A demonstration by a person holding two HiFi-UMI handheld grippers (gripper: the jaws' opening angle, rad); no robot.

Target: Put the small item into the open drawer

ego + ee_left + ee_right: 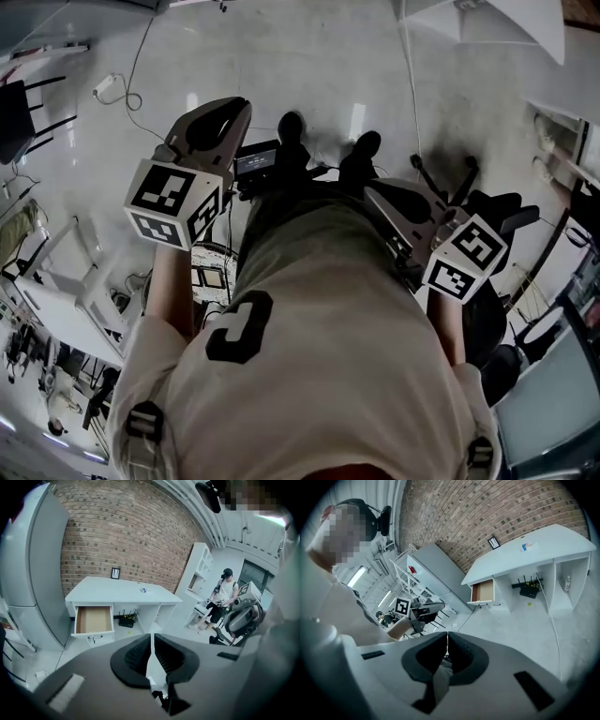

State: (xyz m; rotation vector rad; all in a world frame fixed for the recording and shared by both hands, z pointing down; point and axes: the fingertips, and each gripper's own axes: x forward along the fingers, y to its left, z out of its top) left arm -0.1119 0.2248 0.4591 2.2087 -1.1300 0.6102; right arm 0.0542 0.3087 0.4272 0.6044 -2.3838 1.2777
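Note:
A white desk stands against the brick wall, far ahead of both grippers. Its left drawer is pulled open and shows a bare brown bottom. The small item, white with blue, lies on the desk top; it also shows in the right gripper view as the small item, with the drawer below and to its left. My left gripper is shut with nothing in it. My right gripper is shut and empty too. Both are held up in front of my chest, the left gripper and the right gripper.
A tall grey cabinet stands left of the desk and a white shelf unit to its right. Another person stands by the shelf. A black router sits under the desk. A small picture frame leans on the wall. A cable lies on the floor.

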